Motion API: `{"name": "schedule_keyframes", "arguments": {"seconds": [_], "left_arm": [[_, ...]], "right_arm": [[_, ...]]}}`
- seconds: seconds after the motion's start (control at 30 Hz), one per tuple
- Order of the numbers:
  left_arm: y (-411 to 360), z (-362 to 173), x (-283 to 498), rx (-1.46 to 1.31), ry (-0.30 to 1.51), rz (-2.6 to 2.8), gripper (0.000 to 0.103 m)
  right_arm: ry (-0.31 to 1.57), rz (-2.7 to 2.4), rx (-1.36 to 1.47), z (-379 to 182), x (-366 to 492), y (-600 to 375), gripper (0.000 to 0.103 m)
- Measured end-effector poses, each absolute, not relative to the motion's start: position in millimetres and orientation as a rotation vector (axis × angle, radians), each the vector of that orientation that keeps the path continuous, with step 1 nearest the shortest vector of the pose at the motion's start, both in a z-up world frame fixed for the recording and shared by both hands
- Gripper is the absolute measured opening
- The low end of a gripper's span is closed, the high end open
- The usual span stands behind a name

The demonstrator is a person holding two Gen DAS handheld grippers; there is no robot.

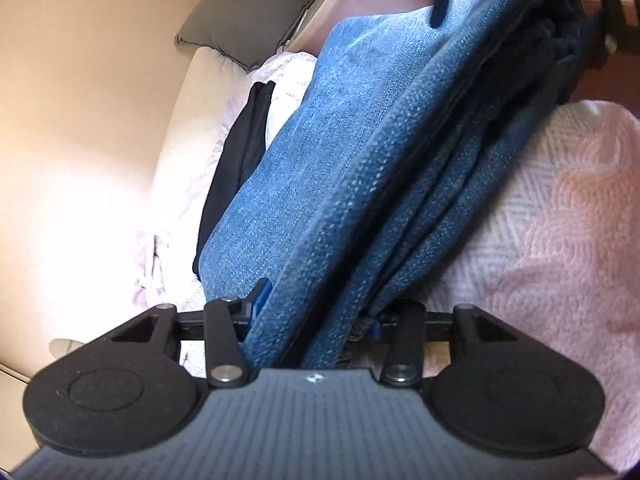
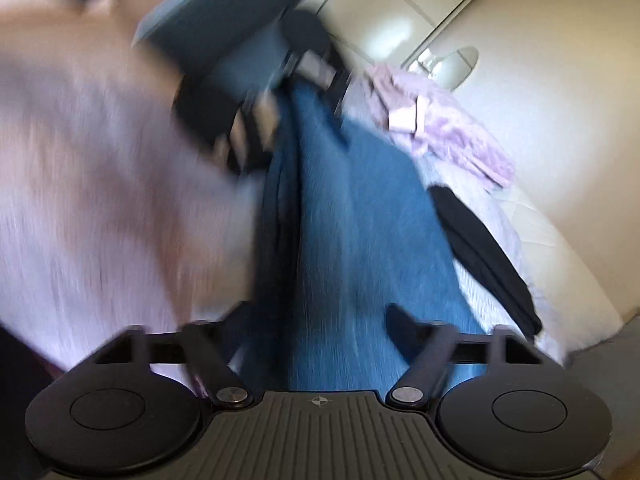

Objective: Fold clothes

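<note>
Nearest the left wrist camera, the left gripper [image 1: 316,312] is standing at a narrow gap, its fingers pressing from both sides on a thick bundle of folded blue jeans [image 1: 340,168]. The jeans are running from between those fingers up and away to the right, several layers stacked edge on, their far end dark and bunched near the top of the view. They are lying on a pale pink quilted bedspread [image 1: 540,220], which is spreading open and bare to the right of the gripper. To the left of the jeans, a black garment [image 1: 240,152] is lying in a narrow strip, touching their left edge. Beyond it a grey pillow [image 1: 252,12] is sitting against a cream wall [image 1: 80,120].

The right wrist view is blurred. The right gripper [image 2: 316,320] is standing wide, with the blue denim [image 2: 360,216] passing between its fingers; whether the pads are touching it I cannot tell. Ahead of it the other gripper is showing as a dark smear. To the right, a lilac garment [image 2: 448,128] is lying crumpled near the bed's edge.
</note>
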State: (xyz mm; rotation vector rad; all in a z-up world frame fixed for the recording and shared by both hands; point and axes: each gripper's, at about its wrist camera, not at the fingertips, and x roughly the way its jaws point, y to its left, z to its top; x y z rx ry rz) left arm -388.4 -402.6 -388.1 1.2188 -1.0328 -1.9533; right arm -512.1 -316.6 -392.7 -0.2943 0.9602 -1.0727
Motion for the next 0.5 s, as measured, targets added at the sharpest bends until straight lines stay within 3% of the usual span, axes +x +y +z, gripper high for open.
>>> {"name": "schedule_keyframes", "arguments": {"seconds": [0.1, 0.13, 0.17, 0.5], "left_arm": [[-401, -382, -388, 1.194, -1.030, -1.955, 0.038], [-400, -379, -387, 1.184, -1.029, -1.954, 0.038], [-401, -375, -386, 1.170, -1.025, -1.954, 0.037], [-371, -279, -321, 1.131, -0.952, -1.712, 0.036]], "right_arm": [[1.023, -1.099, -0.343, -406, -516, -321, 0.074], [1.034, -1.106, -0.358, -406, -517, -322, 0.064], [1.040, -1.109, -0.376, -402, -519, -324, 0.047], [0.838, -1.061, -0.655, -292, -507, -350, 0.042]]}}
